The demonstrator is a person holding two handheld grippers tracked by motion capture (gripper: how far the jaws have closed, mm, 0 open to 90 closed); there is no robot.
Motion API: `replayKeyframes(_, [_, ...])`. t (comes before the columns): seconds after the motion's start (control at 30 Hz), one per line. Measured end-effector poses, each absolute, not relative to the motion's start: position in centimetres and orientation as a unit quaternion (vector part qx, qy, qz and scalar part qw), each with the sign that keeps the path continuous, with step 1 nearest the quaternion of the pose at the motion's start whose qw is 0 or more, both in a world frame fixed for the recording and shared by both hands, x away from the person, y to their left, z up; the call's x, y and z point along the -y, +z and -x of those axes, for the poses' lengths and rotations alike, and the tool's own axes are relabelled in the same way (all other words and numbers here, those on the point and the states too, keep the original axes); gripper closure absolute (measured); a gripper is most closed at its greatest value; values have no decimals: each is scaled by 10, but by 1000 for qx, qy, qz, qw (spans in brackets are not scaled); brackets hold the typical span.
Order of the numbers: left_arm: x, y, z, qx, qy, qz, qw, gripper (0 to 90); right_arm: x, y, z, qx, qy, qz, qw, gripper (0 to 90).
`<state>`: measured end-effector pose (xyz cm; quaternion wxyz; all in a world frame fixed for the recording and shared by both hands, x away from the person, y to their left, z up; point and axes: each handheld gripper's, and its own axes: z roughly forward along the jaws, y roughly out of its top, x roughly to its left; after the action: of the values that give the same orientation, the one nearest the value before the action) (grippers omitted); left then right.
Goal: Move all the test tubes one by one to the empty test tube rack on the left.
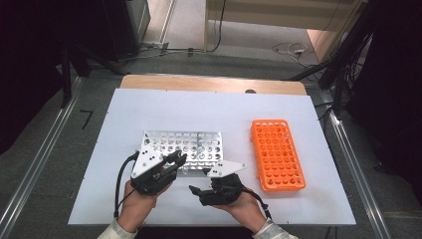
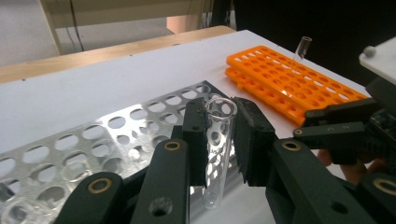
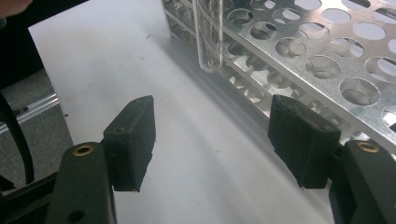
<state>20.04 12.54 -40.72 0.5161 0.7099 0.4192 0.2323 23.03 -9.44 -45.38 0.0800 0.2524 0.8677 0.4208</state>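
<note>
Glass tube, two racks

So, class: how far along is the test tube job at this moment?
Done: one clear tube already stands in the orange rack. In hand: the left gripper holds a glass test tube upright by the metal rack; the right gripper waits open. Left: seating that tube in a rack hole.

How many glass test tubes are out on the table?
2: one test tube between the left gripper jaws; another tube standing in the orange rack. More may be hidden.
</note>
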Motion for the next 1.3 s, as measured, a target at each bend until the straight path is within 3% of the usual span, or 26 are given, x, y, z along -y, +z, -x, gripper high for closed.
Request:
replayKeyframes(0.67, [-153,-399,-215,-458,278,-675,507,749,96,-453,-231,-867,420,-254,82,303])
replayKeyframes(1.3, [-150,-410,-221,-456,300,-680,490,748,96,-453,-231,-867,420,-255,81,301])
